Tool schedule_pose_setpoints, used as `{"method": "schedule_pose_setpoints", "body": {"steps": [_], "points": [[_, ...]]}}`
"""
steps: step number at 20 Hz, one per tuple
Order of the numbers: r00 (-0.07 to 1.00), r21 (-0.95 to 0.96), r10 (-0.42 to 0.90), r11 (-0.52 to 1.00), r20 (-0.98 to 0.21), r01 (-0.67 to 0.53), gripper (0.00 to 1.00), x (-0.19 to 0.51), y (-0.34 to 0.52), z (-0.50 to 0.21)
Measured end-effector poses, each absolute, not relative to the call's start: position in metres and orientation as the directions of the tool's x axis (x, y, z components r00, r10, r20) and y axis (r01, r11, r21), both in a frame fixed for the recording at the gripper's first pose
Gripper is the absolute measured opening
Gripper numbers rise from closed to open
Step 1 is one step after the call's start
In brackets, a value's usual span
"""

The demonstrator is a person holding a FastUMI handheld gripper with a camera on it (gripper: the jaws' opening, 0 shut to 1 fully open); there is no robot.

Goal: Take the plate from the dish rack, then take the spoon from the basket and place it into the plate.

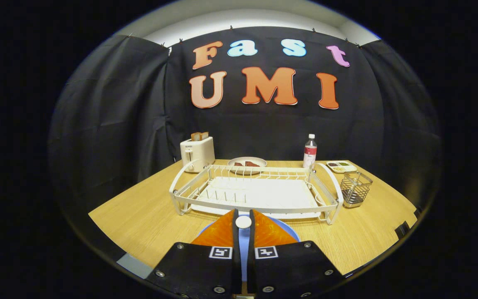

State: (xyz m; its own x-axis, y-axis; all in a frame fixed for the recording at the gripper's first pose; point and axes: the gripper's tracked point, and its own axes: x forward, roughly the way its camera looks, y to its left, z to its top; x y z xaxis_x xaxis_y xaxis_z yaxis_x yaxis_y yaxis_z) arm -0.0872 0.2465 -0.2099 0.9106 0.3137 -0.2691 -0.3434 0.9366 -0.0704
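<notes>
- Two orange fingers of the gripper (243, 222) stand nearly together, clamped on a white round-ended spoon handle (243, 222) held upright between their tips.
- Round blue plate (287, 230) lies flat on the wooden table (139, 216), directly under the fingers, near side of the rack; the spoon need only go straight down.
- White wire dish rack (255, 193) just beyond the plate holds nothing.
- Wire mesh basket (355, 189), right of the rack, looks emptied.
- Far plate (247, 162) carries dark food.
</notes>
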Motion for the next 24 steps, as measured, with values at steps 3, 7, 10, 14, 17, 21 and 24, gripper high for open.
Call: {"method": "schedule_pose_setpoints", "body": {"steps": [3,7,10,14,17,21,24], "points": [[0.913,-0.067,0.303,0.941,-0.274,-0.333,0.1,-0.079,0.242,-0.219],[0.89,-0.036,0.295,0.944,-0.348,-0.328,0.2,-0.076,0.237,-0.233],[0.891,-0.02,0.289,0.949,-0.35,-0.315,0.61,-0.071,0.226,-0.216],[0.907,-0.051,0.267,0.953,-0.326,-0.299,0.95,-0.055,0.198,-0.173],[0.921,-0.052,0.251,0.959,-0.299,-0.279,0.97,-0.039,0.174,-0.133],[0.948,-0.079,0.217,0.967,-0.232,-0.241,0.98,-0.015,0.141,-0.077],[0.965,-0.111,0.183,0.972,-0.189,-0.207,0.98,0.002,0.12,-0.046]]}}
